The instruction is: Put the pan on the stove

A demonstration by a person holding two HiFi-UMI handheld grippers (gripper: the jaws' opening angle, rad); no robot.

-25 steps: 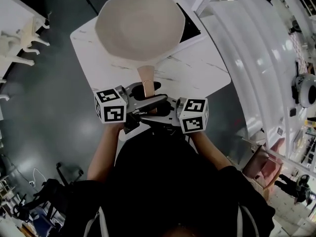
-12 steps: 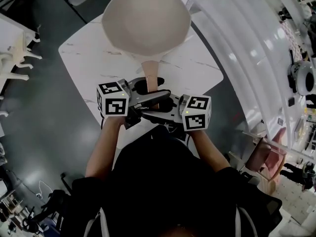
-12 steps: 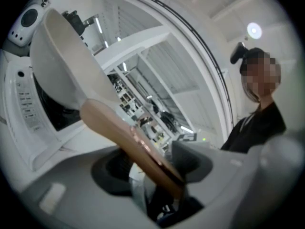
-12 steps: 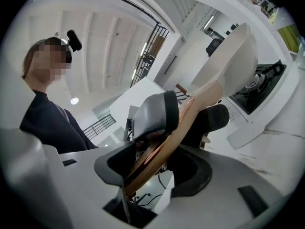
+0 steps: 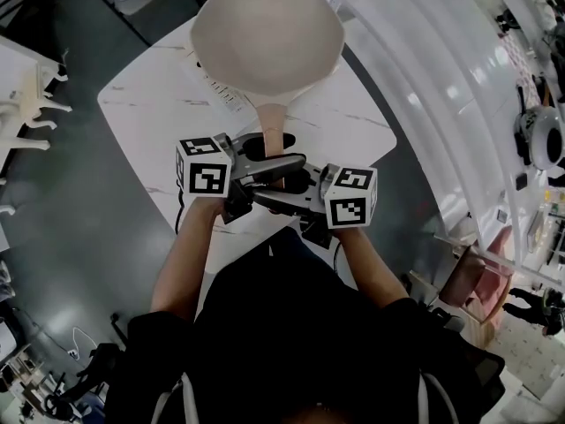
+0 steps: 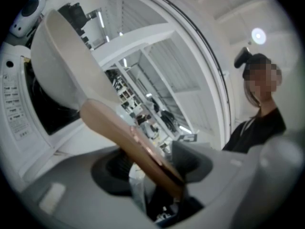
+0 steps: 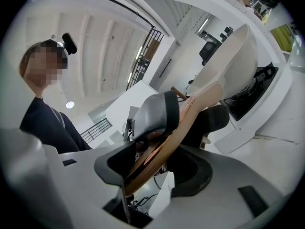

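Note:
The cream pan (image 5: 267,38) hangs over the black stove (image 6: 52,113), of which only the white control strip (image 5: 225,95) shows in the head view. Its tan handle (image 5: 270,126) points toward me. My left gripper (image 5: 263,162) is shut on the handle from the left, and my right gripper (image 5: 286,184) is shut on it from the right, just behind. In the left gripper view the handle (image 6: 124,132) runs between the jaws up to the tilted pan (image 6: 62,61). The right gripper view shows the handle (image 7: 190,118), the pan (image 7: 233,61) and the stove (image 7: 259,87). Whether the pan touches the stove is hidden.
The stove stands on a white marble-patterned table (image 5: 150,122) with dark floor around it. A white curved structure (image 5: 441,87) runs along the right side. A person in dark clothes (image 6: 257,123) stands behind the grippers.
The pan has moved right across the table and now covers the stove that showed at its right edge before. Both grippers kept their hold on the handle.

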